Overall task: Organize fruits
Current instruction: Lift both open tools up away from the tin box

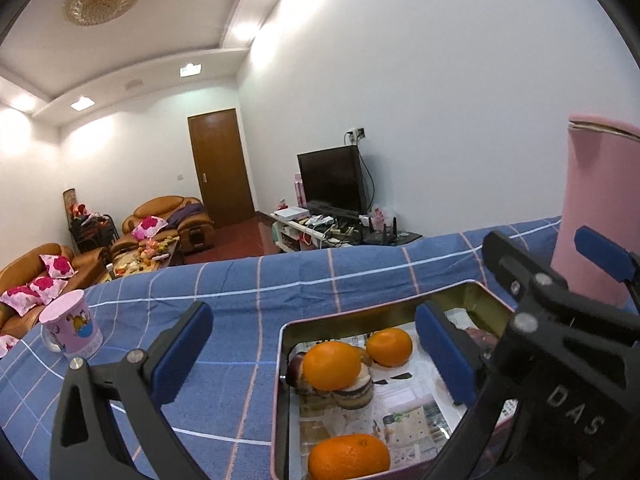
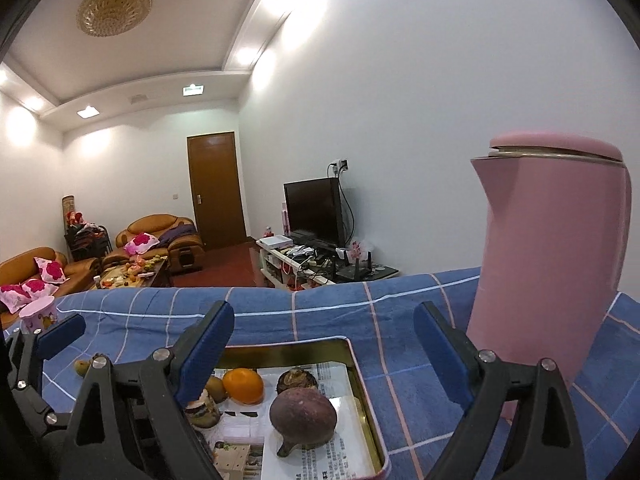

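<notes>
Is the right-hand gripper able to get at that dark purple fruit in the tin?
Probably yes. The right gripper is open, and the purple fruit sits uncovered in the tin just below it, nothing between.

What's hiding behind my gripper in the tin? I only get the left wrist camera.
Observer: A round purple fruit with a stubby stem, lying on the paper in the tin.
Operator: Is any fruit outside the tin?
Observer: Yes, one small fruit, yellow-brown, sits on the cloth left of the tin.
Operator: Is the other gripper holding something?
Observer: No. The right gripper is open, with nothing between its fingers.
</notes>
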{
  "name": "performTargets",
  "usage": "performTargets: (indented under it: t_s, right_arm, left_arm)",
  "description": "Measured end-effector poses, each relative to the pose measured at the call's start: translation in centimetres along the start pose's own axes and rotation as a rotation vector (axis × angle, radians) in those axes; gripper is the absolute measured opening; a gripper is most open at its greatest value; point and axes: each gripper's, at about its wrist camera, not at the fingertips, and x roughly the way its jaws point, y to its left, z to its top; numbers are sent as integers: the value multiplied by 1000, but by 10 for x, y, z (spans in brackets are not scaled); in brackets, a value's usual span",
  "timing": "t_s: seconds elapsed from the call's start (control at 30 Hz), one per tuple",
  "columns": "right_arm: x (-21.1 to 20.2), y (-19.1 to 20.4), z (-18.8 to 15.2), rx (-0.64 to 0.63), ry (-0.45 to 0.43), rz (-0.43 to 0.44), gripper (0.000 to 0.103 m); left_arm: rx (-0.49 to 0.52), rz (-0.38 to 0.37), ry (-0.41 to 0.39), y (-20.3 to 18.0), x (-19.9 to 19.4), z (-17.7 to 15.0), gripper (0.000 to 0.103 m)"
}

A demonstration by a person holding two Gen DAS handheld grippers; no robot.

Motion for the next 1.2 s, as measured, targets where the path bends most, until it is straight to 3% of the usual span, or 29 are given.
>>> performTargets:
  t_s: [0.57,1.2]
  right_arm:
    - [-25,16,-9,48,35,-67,93]
    - [-15,101,-19,-9,72,23,93]
  left_arm:
    - [-49,4,53,37,-9,-12,103]
    - [-90,47,129,116,3,-29,103]
